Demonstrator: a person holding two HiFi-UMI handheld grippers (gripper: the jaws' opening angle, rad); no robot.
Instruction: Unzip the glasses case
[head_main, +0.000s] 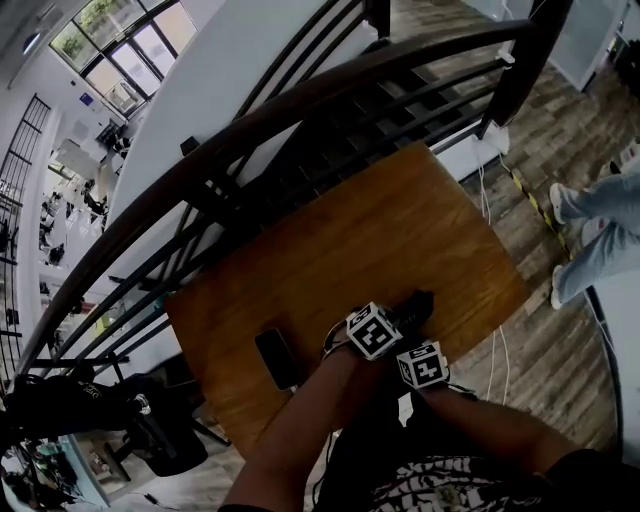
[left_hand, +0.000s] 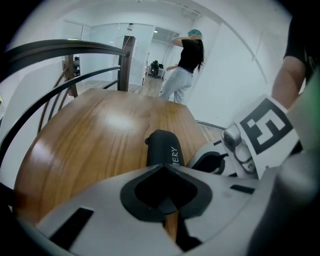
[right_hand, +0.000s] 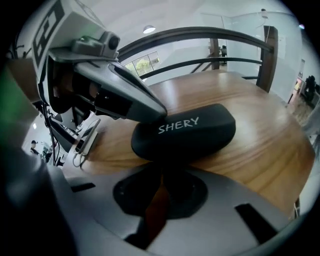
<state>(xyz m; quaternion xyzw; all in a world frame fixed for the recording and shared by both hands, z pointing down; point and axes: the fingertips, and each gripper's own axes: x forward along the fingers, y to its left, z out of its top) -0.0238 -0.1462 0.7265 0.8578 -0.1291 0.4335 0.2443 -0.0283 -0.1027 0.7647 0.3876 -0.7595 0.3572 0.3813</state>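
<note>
Black glasses case (right_hand: 185, 131), seemingly zipped: closed left gripper (left_hand: 161, 169) steadies its nine-o'clock end; closed, empty right gripper (right_hand: 161, 175) at six o'clock likely seeks the zip pull next.

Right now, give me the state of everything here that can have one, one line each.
glasses case: closed, lying flat on the wooden table; its zipper does not show.
left claw: jaws together, tips on one end of the case.
right claw: jaws together, tips against the case's long side; whether they pinch anything cannot be told.
phone: lying flat on the table, screen dark.
</note>
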